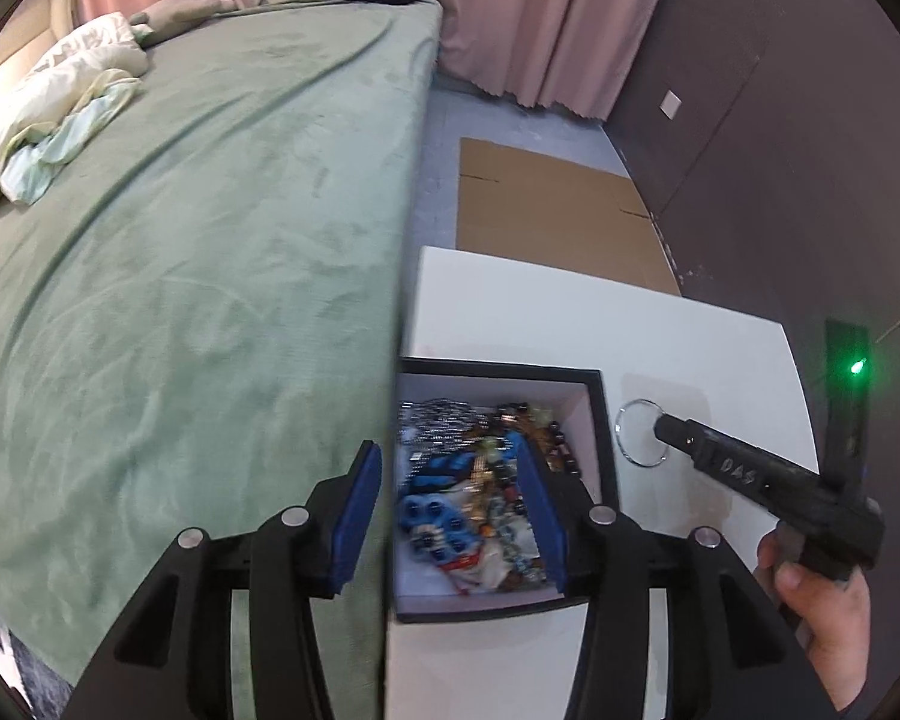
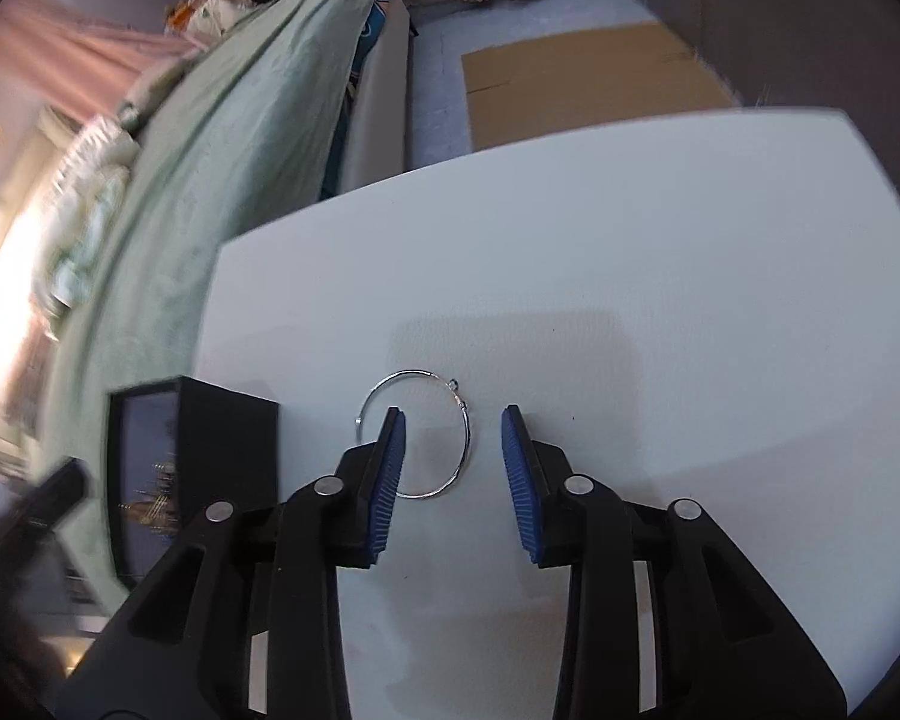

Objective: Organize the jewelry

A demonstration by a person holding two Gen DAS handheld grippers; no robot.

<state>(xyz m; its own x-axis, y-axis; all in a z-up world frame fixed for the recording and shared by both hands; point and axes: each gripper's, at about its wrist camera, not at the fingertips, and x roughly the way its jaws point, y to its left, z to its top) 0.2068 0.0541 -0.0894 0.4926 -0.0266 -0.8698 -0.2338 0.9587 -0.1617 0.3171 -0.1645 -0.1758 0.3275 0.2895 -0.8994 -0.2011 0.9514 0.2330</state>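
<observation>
A black box [image 1: 594,420] with a white lining holds a jumble of beaded jewelry [image 1: 480,498], blue, silver and amber. My left gripper [image 1: 450,456] is open and hovers over the box. A thin silver hoop [image 2: 444,438] lies flat on the white table [image 2: 630,240], to the right of the box [image 2: 222,438]. My right gripper [image 2: 453,417] is open and low over the hoop, its left finger over the hoop's left part. In the left wrist view the hoop [image 1: 633,414] shows under the right gripper's tip [image 1: 672,429].
A bed with a green blanket [image 1: 210,240] runs along the table's left edge. Flattened cardboard [image 1: 546,204] lies on the floor beyond the table. Pink curtains [image 1: 540,12] and a dark wall [image 1: 780,120] stand behind. A hand [image 1: 828,612] holds the right gripper.
</observation>
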